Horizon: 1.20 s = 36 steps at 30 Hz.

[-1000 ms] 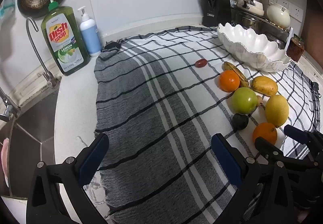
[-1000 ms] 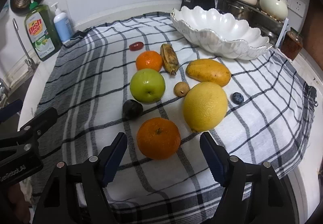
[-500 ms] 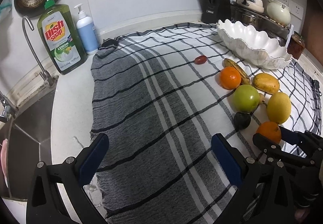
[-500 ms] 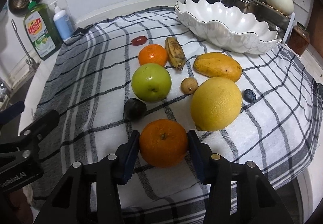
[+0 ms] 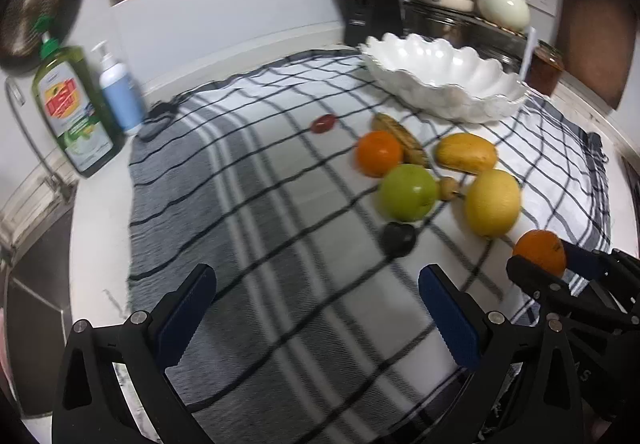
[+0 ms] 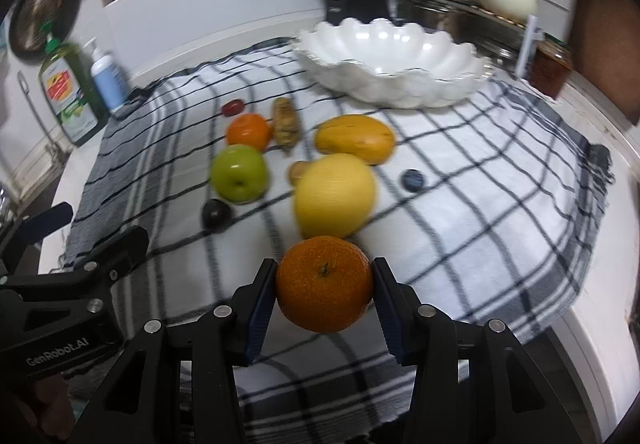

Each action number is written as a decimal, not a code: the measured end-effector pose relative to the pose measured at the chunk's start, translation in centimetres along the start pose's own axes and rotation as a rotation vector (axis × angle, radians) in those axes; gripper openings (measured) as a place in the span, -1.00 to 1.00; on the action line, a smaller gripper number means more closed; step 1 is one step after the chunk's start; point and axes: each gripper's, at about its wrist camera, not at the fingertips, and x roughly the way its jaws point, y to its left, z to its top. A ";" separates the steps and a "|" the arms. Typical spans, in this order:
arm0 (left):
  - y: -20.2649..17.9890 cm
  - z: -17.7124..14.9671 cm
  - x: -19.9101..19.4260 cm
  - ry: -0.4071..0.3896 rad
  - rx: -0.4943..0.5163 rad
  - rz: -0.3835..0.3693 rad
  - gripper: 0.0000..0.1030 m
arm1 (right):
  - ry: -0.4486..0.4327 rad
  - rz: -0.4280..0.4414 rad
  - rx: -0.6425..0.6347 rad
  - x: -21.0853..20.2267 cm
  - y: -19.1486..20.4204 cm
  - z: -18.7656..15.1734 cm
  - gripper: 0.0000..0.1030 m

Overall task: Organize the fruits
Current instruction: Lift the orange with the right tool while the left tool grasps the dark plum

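My right gripper (image 6: 325, 294) is shut on an orange (image 6: 324, 284) and holds it lifted above the checked cloth; it shows in the left wrist view too (image 5: 540, 251). On the cloth lie a lemon (image 6: 335, 195), a green apple (image 6: 239, 178), a second orange (image 6: 248, 131), a mango (image 6: 354, 139), a small banana (image 6: 285, 125), a dark plum (image 6: 216, 215), a blueberry (image 6: 413, 180), a small brown fruit (image 6: 298, 171) and a red fruit (image 6: 233, 107). A white scalloped bowl (image 6: 394, 62) stands empty behind them. My left gripper (image 5: 320, 308) is open and empty over the cloth's left part.
A green dish soap bottle (image 5: 72, 112) and a blue pump bottle (image 5: 118, 94) stand at the back left by the sink (image 5: 28, 284). A knife block (image 5: 370, 2), pots and a jar (image 6: 550, 70) line the back right. The counter edge runs along the right.
My right gripper has closed on the nearest orange and lifted it off the cloth. The left gripper has stayed open and drifted slightly.
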 end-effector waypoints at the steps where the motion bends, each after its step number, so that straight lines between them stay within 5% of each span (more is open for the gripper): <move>1: -0.4 0.1 0.1 0.000 0.007 -0.009 1.00 | -0.004 -0.007 0.008 -0.2 -0.4 -0.1 -0.07; 8: -2.6 1.1 1.5 0.003 0.032 -0.058 0.96 | -0.034 -0.074 0.066 -0.6 -3.1 0.4 -0.07; 24: -4.4 2.2 5.7 0.066 0.088 -0.109 -0.04 | -0.031 -0.118 0.101 1.3 -4.8 1.9 -0.06; 32: -4.8 2.3 6.9 0.088 0.103 -0.115 -0.16 | -0.014 -0.113 0.108 2.0 -5.0 1.9 -0.06; 36: -5.1 2.0 7.2 0.102 0.109 -0.126 -0.39 | -0.014 -0.114 0.108 2.0 -5.1 1.9 -0.06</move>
